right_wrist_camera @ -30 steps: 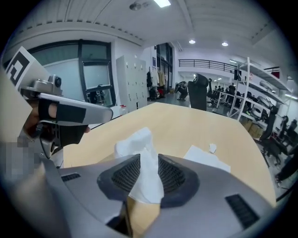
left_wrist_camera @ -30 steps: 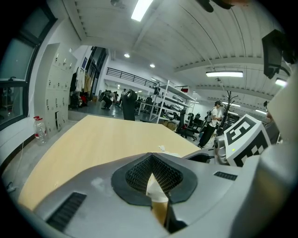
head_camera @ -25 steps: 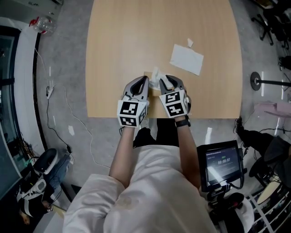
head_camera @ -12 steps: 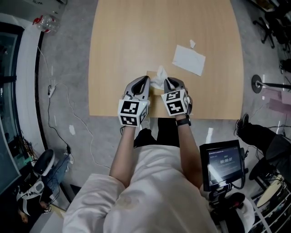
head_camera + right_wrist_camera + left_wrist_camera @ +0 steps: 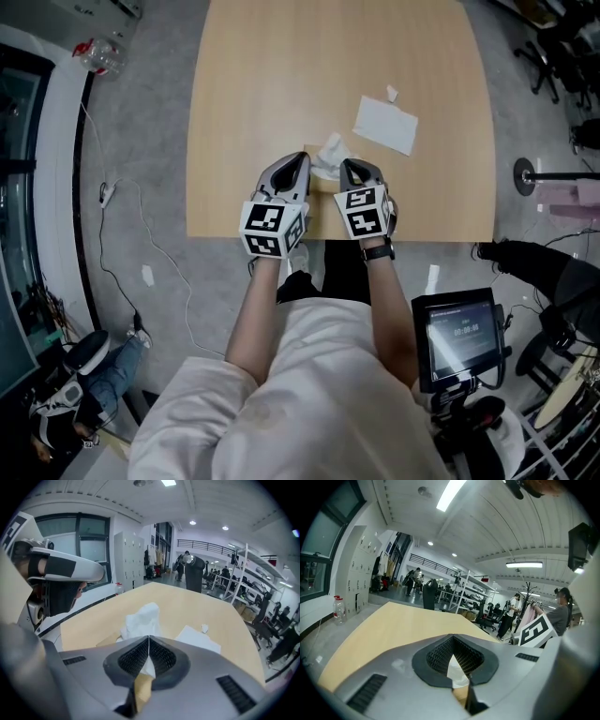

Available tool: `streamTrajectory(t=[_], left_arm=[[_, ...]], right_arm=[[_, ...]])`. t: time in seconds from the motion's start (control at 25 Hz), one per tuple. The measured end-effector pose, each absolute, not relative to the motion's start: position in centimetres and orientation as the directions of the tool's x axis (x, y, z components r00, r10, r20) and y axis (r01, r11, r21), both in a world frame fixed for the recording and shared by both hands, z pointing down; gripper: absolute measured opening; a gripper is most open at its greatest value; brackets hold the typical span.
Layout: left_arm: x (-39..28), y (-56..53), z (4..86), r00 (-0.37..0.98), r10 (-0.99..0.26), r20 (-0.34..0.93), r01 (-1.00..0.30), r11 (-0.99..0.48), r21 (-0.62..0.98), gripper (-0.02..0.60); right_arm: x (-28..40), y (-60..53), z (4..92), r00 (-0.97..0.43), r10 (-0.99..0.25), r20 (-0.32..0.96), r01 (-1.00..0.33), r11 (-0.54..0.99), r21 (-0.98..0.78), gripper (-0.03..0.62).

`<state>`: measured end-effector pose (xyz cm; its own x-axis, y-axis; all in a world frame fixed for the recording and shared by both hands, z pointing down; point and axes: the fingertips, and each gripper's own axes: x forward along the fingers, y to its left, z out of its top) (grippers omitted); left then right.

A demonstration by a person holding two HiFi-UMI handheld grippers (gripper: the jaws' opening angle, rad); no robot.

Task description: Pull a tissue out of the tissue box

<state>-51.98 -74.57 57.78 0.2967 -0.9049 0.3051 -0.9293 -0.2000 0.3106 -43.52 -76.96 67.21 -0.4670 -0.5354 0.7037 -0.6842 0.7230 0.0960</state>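
Head view: both grippers rest at the near edge of the table (image 5: 281, 75), with the tissue box (image 5: 322, 184) between them. The left gripper (image 5: 300, 161) lies against the box's left side, the right gripper (image 5: 349, 169) at its right. A crumpled tissue (image 5: 330, 153) rises from the box top. A flat white sheet (image 5: 385, 124) and a small white scrap (image 5: 392, 94) lie farther out on the table, apart from the box.

Left gripper view: the jaw tips meet. White tissue and tan box show through the wedge-shaped gap behind them, but it is unclear whether the pads grip the box.

Right gripper view: the jaws have just been closing and are now pressed together on the tissue, which bunches up just beyond the tips. The box lies beneath them.
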Motion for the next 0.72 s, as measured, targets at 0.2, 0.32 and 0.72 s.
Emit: streamTrajectory(t=[0.2,0.32,0.72], left_arm=[[-50.2,-74.6,57.0,0.299,-0.912,0.279,-0.930,-0.213,0.301,0.002],[-48.7,-74.7,55.8,0.306,-0.918,0.252,-0.930,-0.231,0.287,0.002],[-48.1,-73.1,46.7,0.316,-0.941,0.124,-0.936,-0.288,0.203,0.002]], right_arm=[[-42.0,-77.3,64.5,-0.494,-0.587,0.641,-0.692,0.712,0.120,0.008],[-40.5,-77.5,62.6,-0.506,-0.620,0.599,-0.705,0.698,0.127,0.008],[-40.0,-75.6,50.0,-0.576,-0.729,0.368,-0.767,0.638,0.063,0.008]])
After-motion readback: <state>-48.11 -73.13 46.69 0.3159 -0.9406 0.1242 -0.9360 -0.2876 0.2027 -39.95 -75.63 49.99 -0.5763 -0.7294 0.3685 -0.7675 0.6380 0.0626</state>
